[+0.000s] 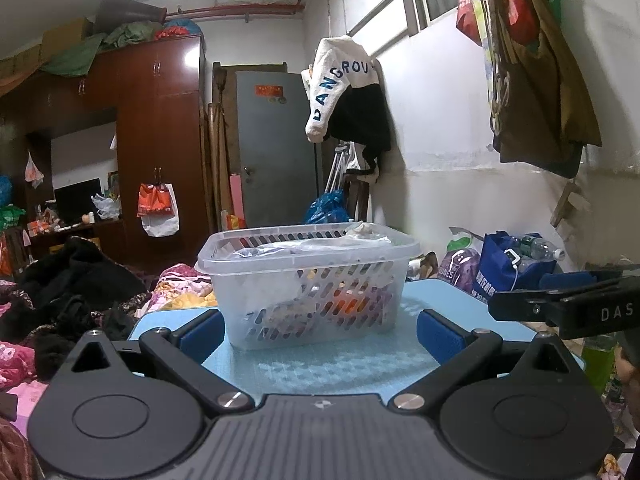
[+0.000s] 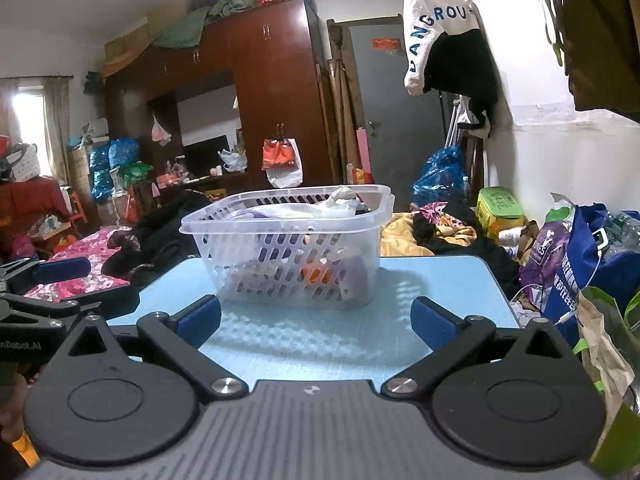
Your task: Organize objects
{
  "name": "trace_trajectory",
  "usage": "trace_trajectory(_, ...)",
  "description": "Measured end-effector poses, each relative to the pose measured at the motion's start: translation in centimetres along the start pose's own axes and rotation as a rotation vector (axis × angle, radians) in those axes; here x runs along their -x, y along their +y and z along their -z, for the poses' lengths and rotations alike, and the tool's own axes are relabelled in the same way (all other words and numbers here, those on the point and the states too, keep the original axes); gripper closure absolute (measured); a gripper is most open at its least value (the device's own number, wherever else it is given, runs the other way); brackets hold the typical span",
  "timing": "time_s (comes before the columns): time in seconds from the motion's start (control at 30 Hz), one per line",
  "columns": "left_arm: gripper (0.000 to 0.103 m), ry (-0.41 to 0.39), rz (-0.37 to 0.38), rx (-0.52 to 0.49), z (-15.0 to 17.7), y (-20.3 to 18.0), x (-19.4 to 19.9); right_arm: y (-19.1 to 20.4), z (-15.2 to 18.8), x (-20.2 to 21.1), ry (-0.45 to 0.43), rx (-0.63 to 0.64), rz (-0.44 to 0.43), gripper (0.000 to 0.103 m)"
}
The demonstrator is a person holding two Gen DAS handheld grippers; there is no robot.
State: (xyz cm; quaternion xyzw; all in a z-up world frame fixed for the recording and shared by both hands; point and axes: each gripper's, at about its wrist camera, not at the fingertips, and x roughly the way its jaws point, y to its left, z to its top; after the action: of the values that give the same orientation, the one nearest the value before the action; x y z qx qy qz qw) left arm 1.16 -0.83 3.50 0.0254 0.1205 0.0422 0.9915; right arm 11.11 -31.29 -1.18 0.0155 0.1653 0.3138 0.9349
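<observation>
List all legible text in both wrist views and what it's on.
"DANGROU": sleeve of the white and black garment hung on the wall.
"DAS": black body of the right tongs in the left view.
"nRobot.AI": body of the left tongs in the right view, cut off.
Blue bag, red door notice, green box: print too blurred.

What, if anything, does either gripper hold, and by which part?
Nothing is held. The left gripper and right gripper both stand open and empty, short of the clear plastic basket on the blue table.
</observation>
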Motion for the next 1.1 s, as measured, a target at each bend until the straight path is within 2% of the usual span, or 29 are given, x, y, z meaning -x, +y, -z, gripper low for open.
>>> trace_trajectory(1.1,0.0,0.016,0.009,0.009,0.33,-0.53,-0.81,-0.23,0.32,0.28,-0.014,-0.004,0.003,0.0)
